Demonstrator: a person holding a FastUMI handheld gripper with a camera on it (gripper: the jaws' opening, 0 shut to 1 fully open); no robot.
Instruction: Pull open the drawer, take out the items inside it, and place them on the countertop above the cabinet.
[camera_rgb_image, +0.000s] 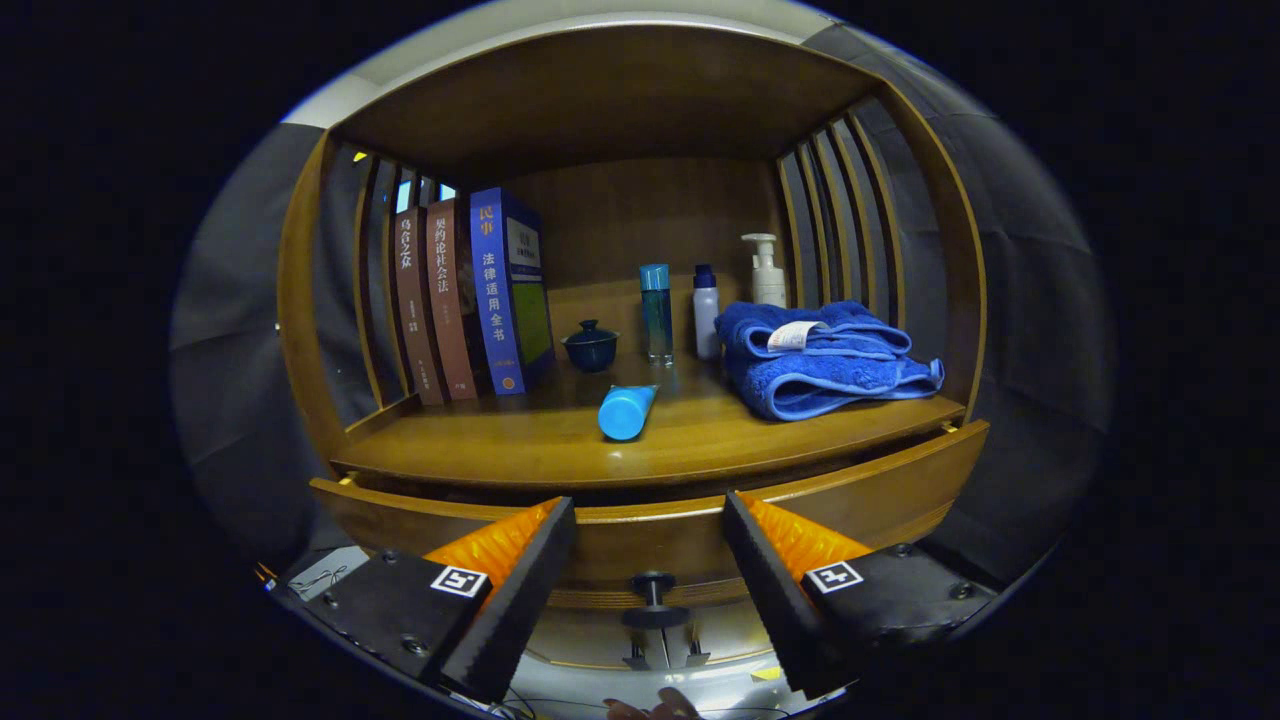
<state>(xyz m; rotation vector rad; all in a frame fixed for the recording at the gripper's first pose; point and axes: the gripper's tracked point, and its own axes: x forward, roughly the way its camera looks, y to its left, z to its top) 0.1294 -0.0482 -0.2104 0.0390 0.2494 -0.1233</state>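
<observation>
My gripper (648, 525) is spread wide and empty. The curved brown wooden drawer front (650, 535) sits just ahead, barely ajar, its small dark knob (652, 583) between my fingers, slightly below.

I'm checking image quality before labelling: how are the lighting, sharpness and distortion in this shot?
Gripper view: dim, warm light; the cabinet's shelf top catches a soft sheen, while the gap under it above the drawer is in shadow. Fisheye bends the cabinet's sides and the drawer front into curves. The books, tube and towel look fairly sharp; the open tongs are sharp too.
</observation>
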